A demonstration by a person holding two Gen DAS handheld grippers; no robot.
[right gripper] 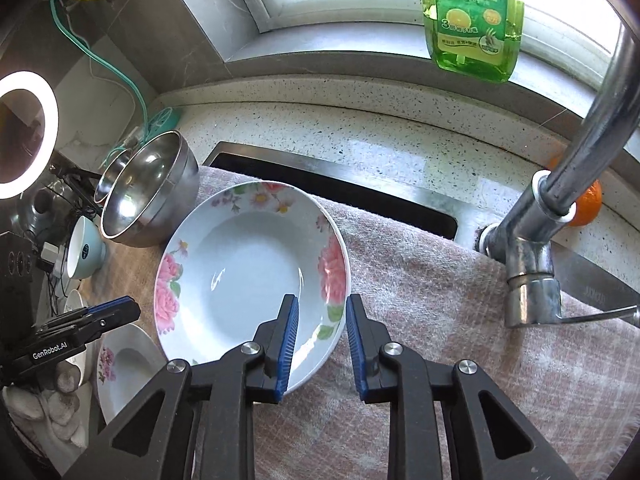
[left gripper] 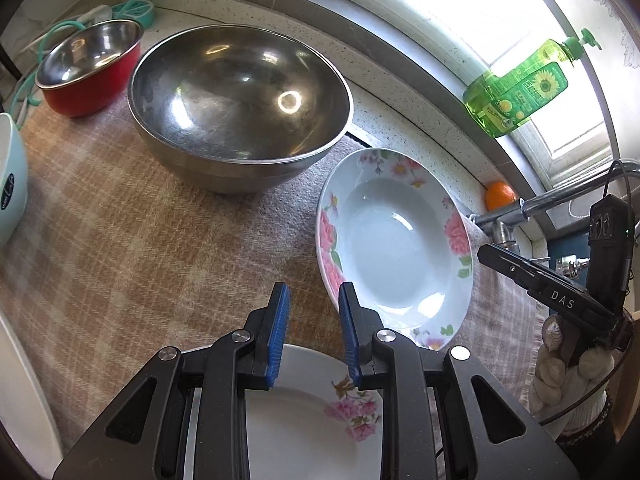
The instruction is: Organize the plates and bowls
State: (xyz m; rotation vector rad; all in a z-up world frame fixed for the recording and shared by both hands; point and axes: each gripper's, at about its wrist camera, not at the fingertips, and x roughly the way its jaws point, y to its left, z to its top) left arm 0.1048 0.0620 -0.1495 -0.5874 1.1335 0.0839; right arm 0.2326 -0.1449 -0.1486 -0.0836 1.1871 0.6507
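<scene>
A deep floral plate (left gripper: 394, 248) lies on the plaid cloth; it also shows in the right wrist view (right gripper: 248, 276). My right gripper (right gripper: 322, 344) is open, its jaws straddling that plate's near right rim. My left gripper (left gripper: 314, 332) is open and empty, above a second floral plate (left gripper: 312, 412), which also shows in the right wrist view (right gripper: 124, 372). A large steel bowl (left gripper: 240, 104) stands behind, with a red steel-lined bowl (left gripper: 90, 68) at far left. A pale blue bowl (right gripper: 82, 252) sits left.
A plaid cloth (left gripper: 120, 240) covers the counter. A green dish soap bottle (right gripper: 472, 16) stands on the windowsill, an orange (right gripper: 586, 204) behind the chrome faucet (right gripper: 560, 200). A sink slot (right gripper: 340, 196) opens behind the cloth. Green cables (left gripper: 48, 40) lie far left.
</scene>
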